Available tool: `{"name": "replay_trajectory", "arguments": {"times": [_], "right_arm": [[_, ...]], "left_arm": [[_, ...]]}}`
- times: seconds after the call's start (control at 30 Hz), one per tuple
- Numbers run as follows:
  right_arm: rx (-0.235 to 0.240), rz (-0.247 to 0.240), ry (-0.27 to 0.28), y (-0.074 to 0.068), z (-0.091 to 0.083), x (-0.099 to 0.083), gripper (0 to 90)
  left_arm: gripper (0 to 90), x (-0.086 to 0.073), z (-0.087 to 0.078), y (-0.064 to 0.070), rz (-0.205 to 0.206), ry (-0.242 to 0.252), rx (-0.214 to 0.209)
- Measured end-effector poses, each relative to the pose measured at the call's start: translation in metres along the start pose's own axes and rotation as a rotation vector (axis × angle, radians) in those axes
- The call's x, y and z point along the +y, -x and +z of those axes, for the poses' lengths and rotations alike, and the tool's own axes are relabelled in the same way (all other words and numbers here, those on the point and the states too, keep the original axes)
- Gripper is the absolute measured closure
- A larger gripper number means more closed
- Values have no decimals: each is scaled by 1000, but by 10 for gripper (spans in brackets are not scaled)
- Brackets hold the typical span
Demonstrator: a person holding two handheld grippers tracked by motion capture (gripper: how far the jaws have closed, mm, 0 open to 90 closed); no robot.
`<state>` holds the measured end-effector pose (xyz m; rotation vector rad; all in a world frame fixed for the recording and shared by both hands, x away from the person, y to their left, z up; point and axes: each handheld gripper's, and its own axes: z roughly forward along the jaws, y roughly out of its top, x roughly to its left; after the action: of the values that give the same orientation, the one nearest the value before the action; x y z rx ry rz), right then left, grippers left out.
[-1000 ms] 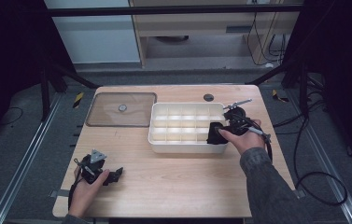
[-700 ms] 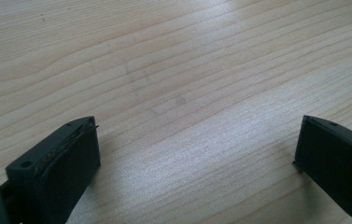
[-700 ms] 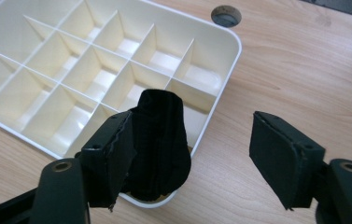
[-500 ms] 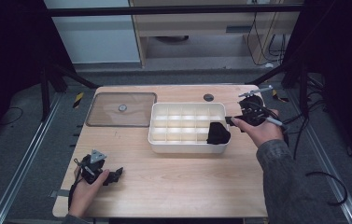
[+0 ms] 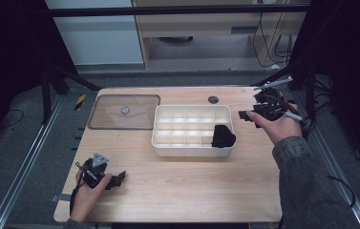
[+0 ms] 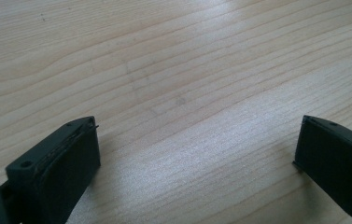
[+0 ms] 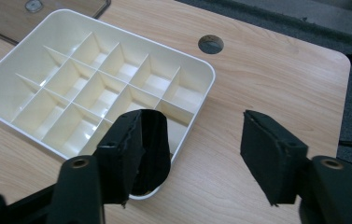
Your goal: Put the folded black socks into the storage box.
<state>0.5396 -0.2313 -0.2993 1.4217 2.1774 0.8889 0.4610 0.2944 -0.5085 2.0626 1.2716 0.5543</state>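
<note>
Inside white divided tray (image 5: pixel 193 149), black cloth (image 5: pixel 223 136).

table (image 5: pixel 192 191): wooden | on it: divided tray (image 5: pixel 192 143), clear lid (image 5: pixel 106 119)

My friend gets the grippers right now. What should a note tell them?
Left gripper: open, holding nothing, low over the bare wooden table at the near left.
Right gripper: open, holding nothing, raised to the right of the white divided box.
Black item: sitting in the box's near right corner compartment, poking above the rim.
Clear lid: flat on the table, left of the box.
Done: the black item is in the box.
Left: probably putting the lid on; the other compartments look empty.
</note>
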Motion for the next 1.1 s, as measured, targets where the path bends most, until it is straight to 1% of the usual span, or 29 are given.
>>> {"name": "replay_trajectory", "arguments": {"times": [0.07,0.13,0.17,0.2,0.23,0.27,0.3,0.33,0.37,0.43,0.47,0.57,0.7,0.8,1.1], "right_arm": [[0,-8,0,1,-6,4,445],[1,-10,1,1,-8,5,456],[2,-13,0,1,-11,7,494],[2,-13,0,1,-11,7,494],[10,-13,0,1,-14,9,537],[10,-13,0,1,-14,9,537],[17,-12,2,2,-16,12,600],[17,-12,2,2,-16,12,600],[22,-17,4,2,-19,14,682],[32,-18,4,2,-22,17,764],[32,-18,4,2,-22,17,764],[34,-28,-1,1,-26,24,859],[32,-42,-14,-1,-27,28,896],[29,-58,-31,-3,-23,33,900],[19,-49,-59,-2,-14,42,900]], "left_arm": [[0,0,0,0,0,0,0],[0,0,0,0,0,0,0],[0,0,0,0,0,0,0],[0,0,0,0,0,0,0],[0,0,0,0,0,0,0],[0,0,0,0,0,0,0],[0,0,0,0,0,-1,0],[0,0,0,0,0,-1,0],[0,0,0,0,0,0,0],[0,0,0,0,0,-2,0],[0,0,0,0,0,-2,0],[0,0,0,0,0,-2,0],[0,0,0,0,-1,-2,0],[0,0,0,0,-1,-1,-1],[0,0,0,0,0,-2,-1]]}}
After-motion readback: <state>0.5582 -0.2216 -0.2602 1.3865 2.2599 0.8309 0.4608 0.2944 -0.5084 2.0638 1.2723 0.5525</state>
